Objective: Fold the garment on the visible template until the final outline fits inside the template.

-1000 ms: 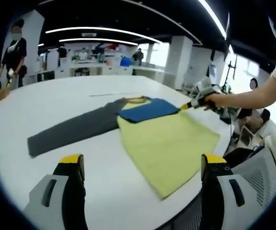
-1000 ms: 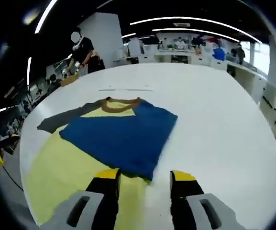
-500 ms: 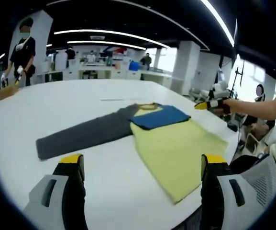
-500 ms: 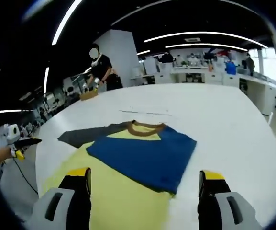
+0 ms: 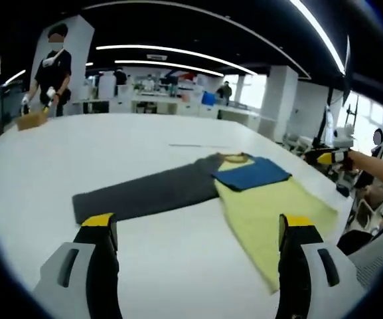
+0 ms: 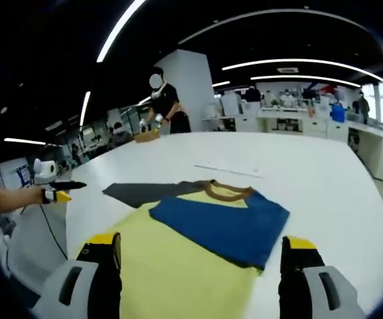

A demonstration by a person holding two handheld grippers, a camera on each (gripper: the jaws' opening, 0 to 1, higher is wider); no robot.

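A large open-plan lab or workshop hall: long ceiling light strips point(image 5: 171, 52), white pillars point(image 6: 190, 90), a broad white counter point(image 5: 111, 143), and workbenches point(image 6: 291, 123) crowded with gear along the far wall. A person point(image 5: 50, 76) works at the counter's far edge; others stand by the benches.

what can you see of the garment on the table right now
The garment is a soft-looking long-sleeved top with a pale yellow body, a brown collar, one dark grey sleeve and one blue sleeve. It lies flat on the white table. The blue sleeve is folded across the chest; the grey sleeve stretches straight out to the side. Neither gripper touches it, and both are open.
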